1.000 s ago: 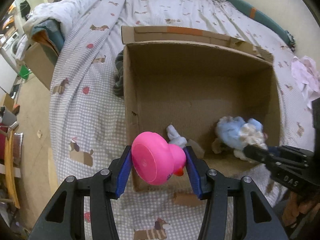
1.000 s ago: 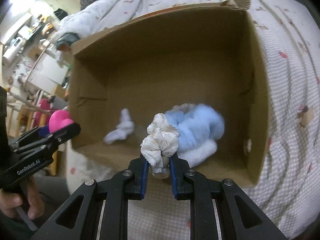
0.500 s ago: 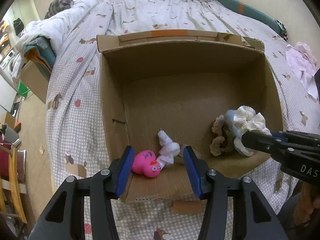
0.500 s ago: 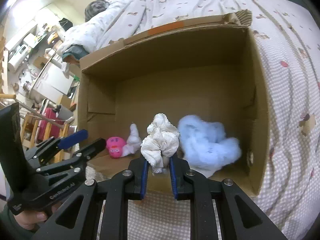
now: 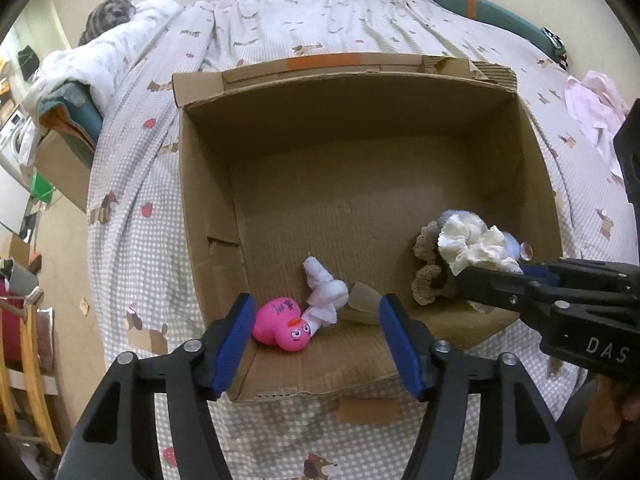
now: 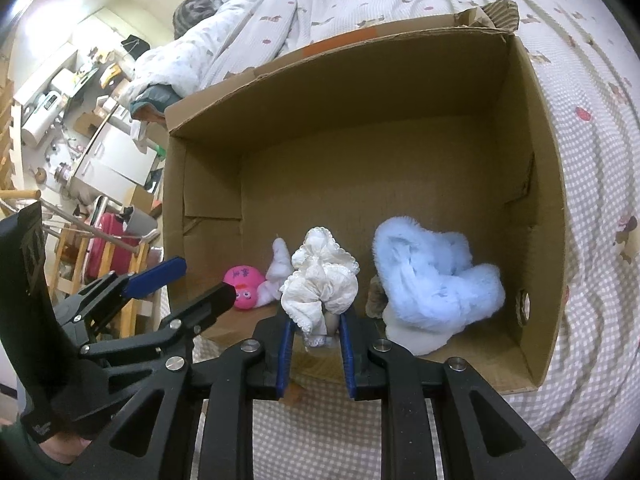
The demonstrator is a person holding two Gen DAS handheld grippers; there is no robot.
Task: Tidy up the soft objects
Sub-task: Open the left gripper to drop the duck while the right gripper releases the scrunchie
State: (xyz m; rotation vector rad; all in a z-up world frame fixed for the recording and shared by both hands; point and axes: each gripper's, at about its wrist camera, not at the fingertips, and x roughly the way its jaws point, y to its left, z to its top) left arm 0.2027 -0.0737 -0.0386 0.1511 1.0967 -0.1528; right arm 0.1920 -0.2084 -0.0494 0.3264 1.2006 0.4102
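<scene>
An open cardboard box [image 5: 208, 184] [image 6: 536, 208] lies on the bed. Inside, near its front wall, lie a pink rubber duck [image 5: 282, 324] [image 6: 243, 282], a small white cloth toy [image 5: 324, 294] [image 6: 276, 270] and a fluffy light-blue item [image 6: 436, 280]. My left gripper [image 5: 316, 340] is open and empty, just above the box's front edge over the duck. My right gripper [image 6: 316, 344] is shut on a white frilly scrunchie [image 6: 322, 284] [image 5: 474, 246] and holds it over the box's front right part. A beige crocheted item [image 5: 428, 280] lies below it.
The bed has a checked cover with dog prints [image 5: 132, 220]. A grey cat [image 5: 108, 16] lies on the pillow at the far left. Pink cloth [image 5: 596, 104] lies at the right. Furniture and clutter [image 6: 72, 128] stand on the floor to the left.
My left gripper opened and let the pink duck fall into the box, then drew back and up. My right gripper still holds the scrunchie and also pulled back a little.
</scene>
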